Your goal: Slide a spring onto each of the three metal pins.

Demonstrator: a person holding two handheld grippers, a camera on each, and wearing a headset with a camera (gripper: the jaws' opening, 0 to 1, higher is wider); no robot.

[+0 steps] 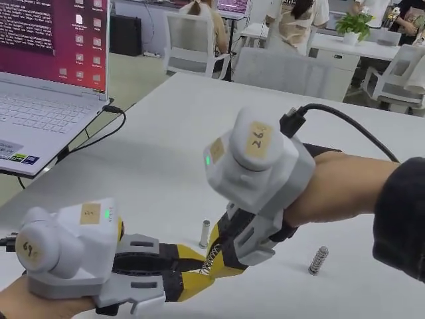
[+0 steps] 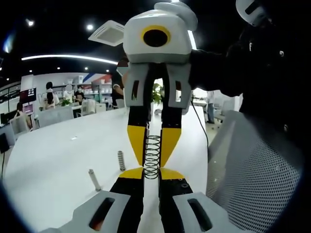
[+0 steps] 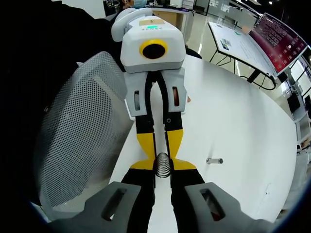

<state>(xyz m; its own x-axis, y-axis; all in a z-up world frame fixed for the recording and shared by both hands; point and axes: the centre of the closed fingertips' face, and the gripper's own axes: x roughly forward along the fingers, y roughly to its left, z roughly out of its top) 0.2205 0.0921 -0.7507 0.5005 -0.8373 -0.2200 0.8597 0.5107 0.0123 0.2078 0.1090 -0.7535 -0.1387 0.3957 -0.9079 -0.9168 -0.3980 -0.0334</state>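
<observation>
Plainly, above the table (image 1: 166, 146), the right gripper (image 2: 152, 164) is clamped on a spring (image 2: 152, 154). The left gripper (image 2: 151, 174) has jaws nearly together at its end, grip unclear. Centre its bore squarely over the bare pin (image 2: 94, 179) before lowering.

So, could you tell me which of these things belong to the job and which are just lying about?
Job: held spring, bare metal pin, pin already wearing a spring.
Lying about: laptop, laptop cable, mesh chair, potted plant.
</observation>
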